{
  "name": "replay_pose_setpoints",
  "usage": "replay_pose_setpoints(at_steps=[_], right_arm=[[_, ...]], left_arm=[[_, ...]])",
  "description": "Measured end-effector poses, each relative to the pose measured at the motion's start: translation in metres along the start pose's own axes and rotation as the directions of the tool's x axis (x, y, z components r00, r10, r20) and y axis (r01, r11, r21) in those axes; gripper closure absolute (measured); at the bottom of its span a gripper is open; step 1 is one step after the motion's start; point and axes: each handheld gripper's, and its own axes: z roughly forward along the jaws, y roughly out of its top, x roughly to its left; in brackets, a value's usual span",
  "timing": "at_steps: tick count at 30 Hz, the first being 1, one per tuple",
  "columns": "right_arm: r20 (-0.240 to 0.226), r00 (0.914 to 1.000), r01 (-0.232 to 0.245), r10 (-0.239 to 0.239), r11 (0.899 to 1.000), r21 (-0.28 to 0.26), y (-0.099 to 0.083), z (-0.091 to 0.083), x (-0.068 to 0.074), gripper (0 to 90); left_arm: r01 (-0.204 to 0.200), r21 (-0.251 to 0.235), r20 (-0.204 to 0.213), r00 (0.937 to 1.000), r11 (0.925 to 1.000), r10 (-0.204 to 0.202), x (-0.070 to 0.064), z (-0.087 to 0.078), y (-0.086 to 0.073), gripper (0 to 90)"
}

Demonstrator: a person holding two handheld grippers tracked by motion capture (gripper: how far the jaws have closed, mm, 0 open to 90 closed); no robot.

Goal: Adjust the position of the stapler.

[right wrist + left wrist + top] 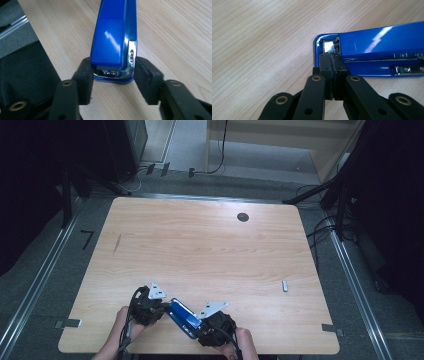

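Observation:
A blue stapler (182, 318) lies near the table's front edge, between my two grippers. In the right gripper view, the stapler (112, 37) points away from the camera. My right gripper (113, 72) is shut on its near end, one pad against each side. My left gripper (332, 58) has its jaws pressed together with nothing visible between them. Its tips touch the metal nose of the stapler (382, 45), which lies on its side across that view. From above, the left gripper (165, 307) sits at the stapler's far-left end and the right gripper (200, 332) at its near-right end.
A small grey piece (285, 286) lies on the wooden table (200, 250) towards the right edge. A dark round grommet (243, 217) sits at the back. Cables and dark stands surround the table on the floor.

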Motion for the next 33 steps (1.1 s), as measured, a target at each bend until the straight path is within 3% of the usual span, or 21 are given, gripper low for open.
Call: replay_pose_setpoints(at_steps=[10,19,28,33], right_arm=[[0.032,0.9993,-0.021,0.021,1.000,0.008,-0.004,-0.007,-0.020,59.2],[0.024,0.9993,-0.029,0.029,1.000,-0.004,-0.008,-0.013,-0.042,61.6],[0.017,0.9952,-0.096,0.097,0.995,-0.018,-0.016,-0.021,-0.071,64.0],[0.019,0.9927,-0.119,0.119,0.992,-0.031,-0.018,-0.022,-0.081,64.9]], left_arm=[[-0.040,-0.020,0.004,0.9992,0.9990,0.040,-0.007,0.003,0.005,89.3],[-0.064,-0.039,0.016,0.9978,0.9972,0.064,-0.012,0.008,0.014,89.3],[-0.088,-0.054,0.031,0.9955,0.9947,0.090,-0.021,0.018,0.027,88.3],[-0.090,-0.057,0.040,0.9949,0.9943,0.093,-0.023,0.023,0.034,88.2]])
